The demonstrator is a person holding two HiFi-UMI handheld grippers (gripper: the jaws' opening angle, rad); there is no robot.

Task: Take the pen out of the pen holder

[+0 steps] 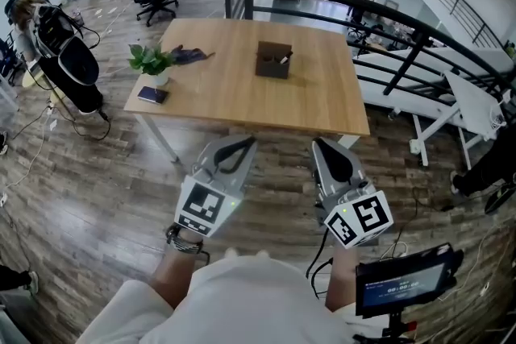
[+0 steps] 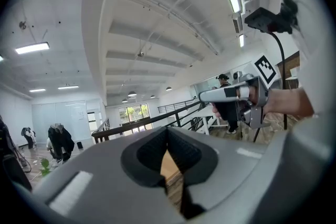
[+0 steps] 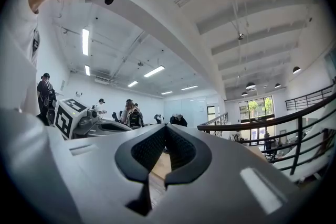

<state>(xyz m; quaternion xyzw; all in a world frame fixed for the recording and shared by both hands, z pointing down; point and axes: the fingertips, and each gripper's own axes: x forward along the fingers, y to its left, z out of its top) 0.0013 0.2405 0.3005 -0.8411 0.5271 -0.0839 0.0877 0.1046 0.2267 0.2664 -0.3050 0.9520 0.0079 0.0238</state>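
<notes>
While I stand back on the plank floor [image 1: 105,189], the head view shows my left tongs [image 1: 244,143] and right tongs [image 1: 322,145] side by side, both pointing toward the wooden counter [image 1: 242,97] and stopping short of its near edge. The dark pen holder [image 1: 272,62] stands upright toward the far side of that counter, well apart from both tongs and roughly in line with the gap between them. The pen [image 1: 284,57] shows as a pale tip inside it. The only print I can find is the black-and-white square pattern on each marker cube [image 1: 205,208], which carries no words, and the digits on a small screen [image 1: 403,282] by my right arm, too small to read. A potted plant [image 1: 151,62] sits near the counter's left edge. From the left gripper view, the left tongs are clenched, pads meeting at the tips with nothing gripped and only a sliver of wood showing through the hollow beneath. From the right gripper view, the right tongs are likewise clenched on nothing, and neither view shows the pen holder.
</notes>
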